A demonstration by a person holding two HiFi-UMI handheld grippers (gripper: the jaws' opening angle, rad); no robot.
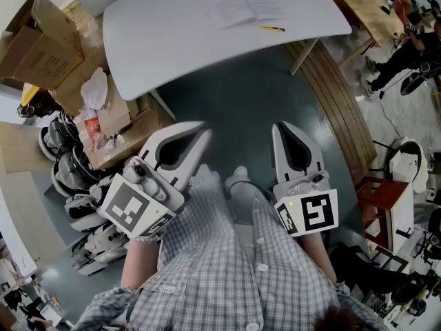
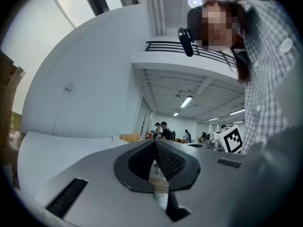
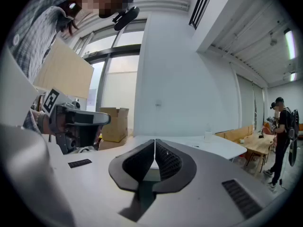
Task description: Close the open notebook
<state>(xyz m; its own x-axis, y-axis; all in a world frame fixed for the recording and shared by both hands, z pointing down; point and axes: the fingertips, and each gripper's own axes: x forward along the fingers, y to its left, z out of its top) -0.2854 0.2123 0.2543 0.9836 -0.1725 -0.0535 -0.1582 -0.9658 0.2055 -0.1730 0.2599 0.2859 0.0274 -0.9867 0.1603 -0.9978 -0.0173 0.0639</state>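
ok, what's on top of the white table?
An open notebook, with a yellow pen lying beside it. Whatever the pages cover is hidden, and the far edge of the table is cropped.

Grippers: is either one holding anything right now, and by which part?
Nothing is held: the left gripper and right gripper are both shut and empty.

Notebook [image 1: 244,5] lies on the table [image 1: 158,40], right end, pen [image 1: 272,28] just beside it (near side). Cardboard boxes [image 1: 48,54] stand left of the table. Left gripper [image 1: 200,133] and right gripper [image 1: 281,128] sit before it, well apart.
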